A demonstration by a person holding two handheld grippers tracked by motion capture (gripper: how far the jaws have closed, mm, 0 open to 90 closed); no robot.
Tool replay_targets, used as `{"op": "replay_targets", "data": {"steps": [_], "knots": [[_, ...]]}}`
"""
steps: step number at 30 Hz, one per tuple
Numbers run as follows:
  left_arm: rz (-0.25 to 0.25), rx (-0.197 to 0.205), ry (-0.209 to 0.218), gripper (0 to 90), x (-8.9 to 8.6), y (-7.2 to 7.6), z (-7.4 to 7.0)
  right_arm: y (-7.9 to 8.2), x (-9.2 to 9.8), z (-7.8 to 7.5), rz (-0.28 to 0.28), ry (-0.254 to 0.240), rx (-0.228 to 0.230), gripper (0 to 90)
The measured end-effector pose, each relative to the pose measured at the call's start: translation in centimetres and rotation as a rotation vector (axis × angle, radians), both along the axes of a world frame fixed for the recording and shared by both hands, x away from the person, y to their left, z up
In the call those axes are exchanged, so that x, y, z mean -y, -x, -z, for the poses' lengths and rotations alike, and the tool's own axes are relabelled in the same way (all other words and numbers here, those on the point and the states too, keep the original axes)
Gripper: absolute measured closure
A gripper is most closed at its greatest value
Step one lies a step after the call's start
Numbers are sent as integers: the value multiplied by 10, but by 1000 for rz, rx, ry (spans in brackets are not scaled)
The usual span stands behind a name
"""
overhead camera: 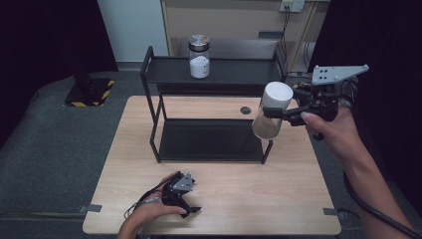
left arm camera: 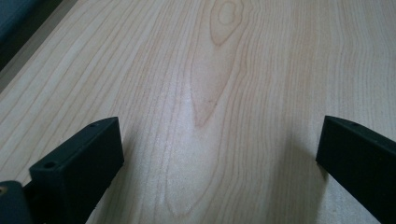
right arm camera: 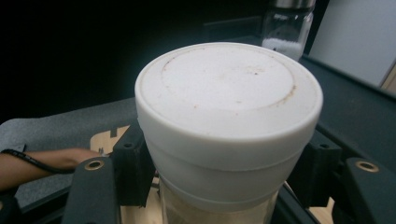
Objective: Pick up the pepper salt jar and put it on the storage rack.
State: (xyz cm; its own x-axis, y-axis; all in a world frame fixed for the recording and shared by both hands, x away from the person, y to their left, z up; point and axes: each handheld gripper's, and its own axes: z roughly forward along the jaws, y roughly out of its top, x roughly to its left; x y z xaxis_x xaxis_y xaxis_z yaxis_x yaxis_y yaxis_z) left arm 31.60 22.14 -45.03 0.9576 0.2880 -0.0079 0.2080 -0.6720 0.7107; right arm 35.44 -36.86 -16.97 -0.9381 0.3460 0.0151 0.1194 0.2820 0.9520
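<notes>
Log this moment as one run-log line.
right gripper: shut on white-lidded jar, held in the air beside shelf rack | left gripper: jaws open, on table | shaker jar: on top shelf

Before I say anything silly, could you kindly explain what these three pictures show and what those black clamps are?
There is no machine here: a person holds a hand-operated clamp, called a gripper, in each hand. The wide picture looks down from above the wooden table, on which stands a black two-level shelf. A jar with a metal lid and white contents sits on the top level. The right gripper is shut on a clear jar with a white lid, held in the air beside the shelf. The other two pictures come from cameras riding on the grippers: one looks over that white lid, the other shows the left gripper open above bare wood, near the table's front edge.
</notes>
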Motion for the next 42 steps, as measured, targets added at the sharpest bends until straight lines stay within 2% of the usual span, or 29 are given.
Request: {"op": "replay_targets", "data": {"steps": [9,19,24,31,42], "knots": [[2,0,-1,0,0,0,0,-9,-6,-21,21,5,14,360],[3,0,-1,0,0,0,0,-22,-9,-31,45,-23,11,360],[3,0,-1,0,0,-1,0,-28,-11,-33,51,-38,8,360],[4,1,-1,0,0,-1,0,-37,-18,-38,63,-31,6,360],[4,1,-1,0,0,0,0,-60,-25,-31,61,-64,-9,360]]}}
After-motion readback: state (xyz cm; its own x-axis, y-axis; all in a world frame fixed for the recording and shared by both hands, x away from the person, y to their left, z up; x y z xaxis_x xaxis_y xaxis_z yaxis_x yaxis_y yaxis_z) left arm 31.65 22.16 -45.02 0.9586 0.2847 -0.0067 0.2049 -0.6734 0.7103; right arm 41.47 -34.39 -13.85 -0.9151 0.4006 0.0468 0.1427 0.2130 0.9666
